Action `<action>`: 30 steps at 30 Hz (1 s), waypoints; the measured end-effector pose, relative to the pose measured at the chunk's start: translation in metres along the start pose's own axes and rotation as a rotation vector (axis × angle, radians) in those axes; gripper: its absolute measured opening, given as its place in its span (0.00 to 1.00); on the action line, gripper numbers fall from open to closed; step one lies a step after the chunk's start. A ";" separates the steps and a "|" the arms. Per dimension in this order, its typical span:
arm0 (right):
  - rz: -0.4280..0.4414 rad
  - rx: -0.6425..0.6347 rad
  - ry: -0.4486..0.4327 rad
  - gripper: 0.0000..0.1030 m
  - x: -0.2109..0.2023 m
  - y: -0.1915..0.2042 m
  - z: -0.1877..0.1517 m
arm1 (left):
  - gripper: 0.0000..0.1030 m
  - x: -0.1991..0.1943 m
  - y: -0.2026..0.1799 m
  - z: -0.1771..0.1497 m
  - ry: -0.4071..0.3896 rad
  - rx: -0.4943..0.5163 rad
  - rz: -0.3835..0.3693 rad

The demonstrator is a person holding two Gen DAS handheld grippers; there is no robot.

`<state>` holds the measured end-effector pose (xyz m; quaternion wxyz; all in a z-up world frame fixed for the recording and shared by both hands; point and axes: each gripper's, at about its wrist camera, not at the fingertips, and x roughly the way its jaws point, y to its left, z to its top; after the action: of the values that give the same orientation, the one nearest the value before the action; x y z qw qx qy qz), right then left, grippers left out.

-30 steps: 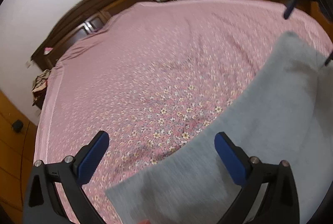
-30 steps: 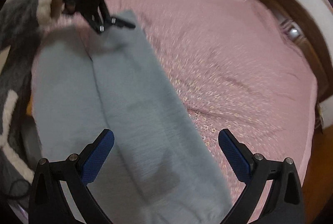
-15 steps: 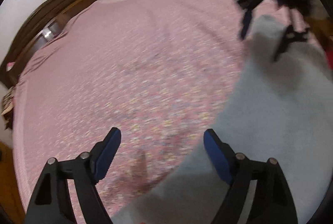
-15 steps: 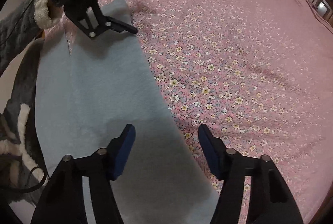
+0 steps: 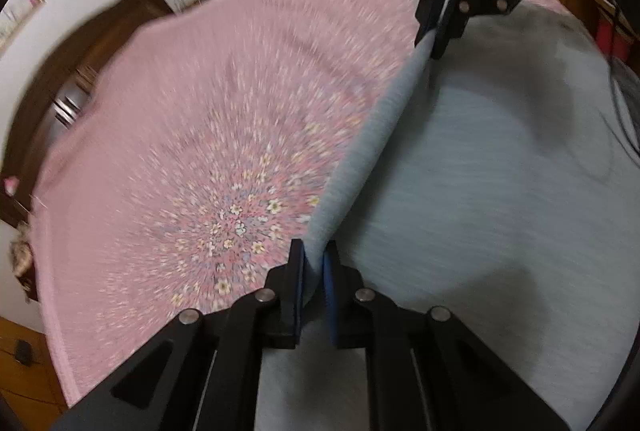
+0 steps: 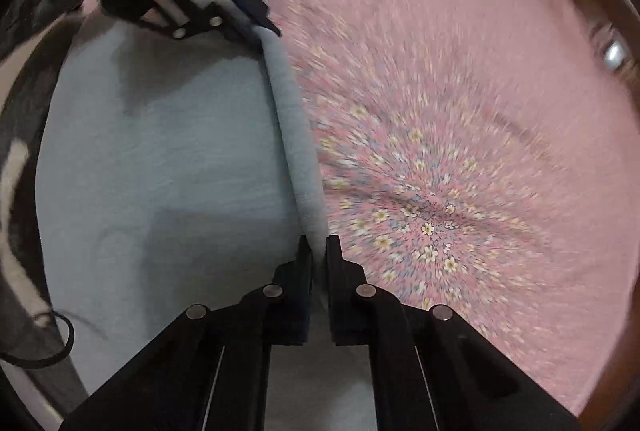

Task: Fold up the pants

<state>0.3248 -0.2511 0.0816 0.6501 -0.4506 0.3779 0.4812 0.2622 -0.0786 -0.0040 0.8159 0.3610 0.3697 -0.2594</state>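
On a pink flowered bedsheet (image 5: 200,135) lie flat grey knit pants (image 5: 500,211). The left gripper (image 5: 314,271) is closing, its fingers pinching the pants' raised edge. The right gripper (image 6: 319,263), also closing, clamps that same lifted edge further along.

Each tool (image 5: 313,271) was a black frame with silver screws. The fingers (image 5: 330,285) wore blue pads.

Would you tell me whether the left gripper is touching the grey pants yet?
Touching. The left wrist view shows the left gripper closing its blue pads on the raised edge of the grey pants, the fabric pinched between them.
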 end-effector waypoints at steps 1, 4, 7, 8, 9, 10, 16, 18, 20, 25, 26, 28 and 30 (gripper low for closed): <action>-0.039 -0.033 -0.016 0.07 -0.007 0.017 -0.004 | 0.09 -0.008 -0.008 -0.001 -0.012 0.007 0.027; -0.170 -0.099 -0.046 0.07 -0.020 0.066 -0.014 | 0.08 -0.033 -0.038 -0.010 -0.049 0.040 0.097; -0.286 -0.142 -0.072 0.07 -0.024 0.107 -0.023 | 0.08 -0.049 -0.073 -0.019 -0.070 0.072 0.164; -0.316 -0.157 -0.078 0.07 -0.022 0.117 -0.025 | 0.08 -0.052 -0.081 -0.023 -0.072 0.079 0.168; -0.348 -0.174 -0.084 0.09 -0.018 0.127 -0.026 | 0.08 -0.049 -0.090 -0.021 -0.067 0.091 0.168; -0.354 -0.184 -0.090 0.09 -0.013 0.133 -0.029 | 0.08 -0.048 -0.094 -0.023 -0.061 0.102 0.173; -0.100 0.019 -0.185 0.31 -0.046 0.109 -0.034 | 0.08 -0.035 -0.111 -0.037 -0.020 0.112 0.154; -0.053 0.070 -0.222 0.34 -0.062 0.093 -0.030 | 0.08 -0.035 -0.109 -0.037 -0.019 0.099 0.143; 0.020 0.099 -0.229 0.37 -0.068 0.070 -0.020 | 0.08 -0.039 -0.104 -0.041 -0.016 0.077 0.109; 0.276 0.103 -0.079 0.39 -0.034 0.040 0.000 | 0.11 -0.047 -0.097 -0.040 -0.016 0.033 0.044; 0.278 0.077 -0.020 0.39 -0.022 0.038 0.004 | 0.12 -0.051 -0.094 -0.042 -0.018 0.027 0.034; 0.289 0.032 0.055 0.39 -0.009 0.042 -0.002 | 0.18 -0.056 -0.088 -0.037 -0.035 0.004 -0.013; 0.317 0.021 0.074 0.39 -0.008 0.040 -0.002 | 0.28 -0.063 -0.084 -0.031 -0.063 -0.014 -0.053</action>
<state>0.2839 -0.2501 0.0791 0.5560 -0.3961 0.4731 0.5569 0.1539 -0.0954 -0.0022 0.8226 0.3369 0.3552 -0.2893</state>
